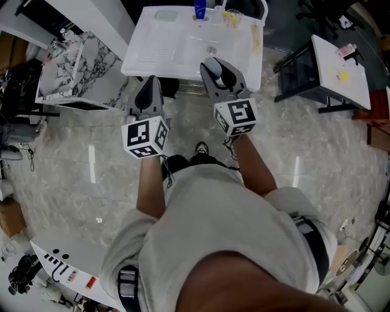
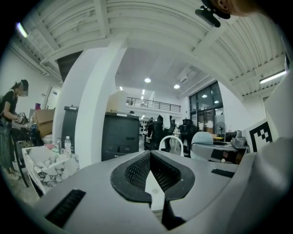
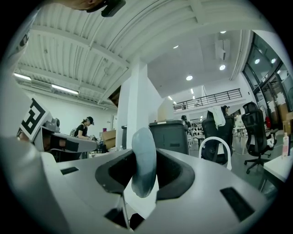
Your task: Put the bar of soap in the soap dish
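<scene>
A grey-blue oval bar of soap (image 3: 144,167) stands on edge between the jaws of my right gripper (image 3: 144,157), which is shut on it. In the head view that right gripper (image 1: 222,78) hovers over the front edge of a white sink unit (image 1: 146,55). A pale green soap dish (image 1: 166,15) sits at the unit's far left corner. My left gripper (image 1: 149,96) hangs just in front of the unit, lower and to the left. Its pads (image 2: 137,171) meet at the tip with nothing between them.
A blue bottle (image 1: 200,9) and a clear cup (image 1: 231,17) stand at the back of the sink unit, near the drain (image 1: 211,50). A marble-patterned table (image 1: 67,61) is at the left, a white table (image 1: 344,70) at the right. A person (image 2: 9,119) works far left.
</scene>
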Demonstrator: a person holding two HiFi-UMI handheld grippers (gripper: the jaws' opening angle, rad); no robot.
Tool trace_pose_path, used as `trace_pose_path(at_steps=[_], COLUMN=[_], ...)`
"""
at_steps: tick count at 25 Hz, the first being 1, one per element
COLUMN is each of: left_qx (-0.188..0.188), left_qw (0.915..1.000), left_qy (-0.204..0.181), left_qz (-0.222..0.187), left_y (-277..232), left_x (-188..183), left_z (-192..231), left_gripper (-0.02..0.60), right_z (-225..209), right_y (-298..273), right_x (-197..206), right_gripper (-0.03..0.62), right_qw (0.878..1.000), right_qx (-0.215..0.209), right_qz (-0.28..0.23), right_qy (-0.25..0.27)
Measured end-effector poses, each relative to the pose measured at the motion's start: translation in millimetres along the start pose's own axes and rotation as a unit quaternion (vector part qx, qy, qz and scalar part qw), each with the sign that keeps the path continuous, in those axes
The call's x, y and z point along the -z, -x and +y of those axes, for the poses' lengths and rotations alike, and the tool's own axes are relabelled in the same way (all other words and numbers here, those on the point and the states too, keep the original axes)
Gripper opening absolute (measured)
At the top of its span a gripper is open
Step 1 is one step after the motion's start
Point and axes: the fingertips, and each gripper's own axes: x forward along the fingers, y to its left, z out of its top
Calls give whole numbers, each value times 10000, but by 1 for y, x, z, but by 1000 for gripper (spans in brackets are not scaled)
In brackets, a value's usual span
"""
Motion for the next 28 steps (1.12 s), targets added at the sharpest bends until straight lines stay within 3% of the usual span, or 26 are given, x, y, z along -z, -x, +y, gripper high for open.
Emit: trace_pose_path(at_steps=[12,28], left_qx=[310,1010], left_qw=[9993,9943], left_qy=[127,236], left_qz=[136,258], left_y=[-82,-207], left_x=[12,-2], left_z=[33,133], left_gripper=[18,18], right_z=[-29,-38], right_y=[-68,-215], right_x=[25,34], right_gripper=[117,117], right_qw=[9995,9961], right_qx=[160,627], right_qz=[266,603], right_qy=[-19,137])
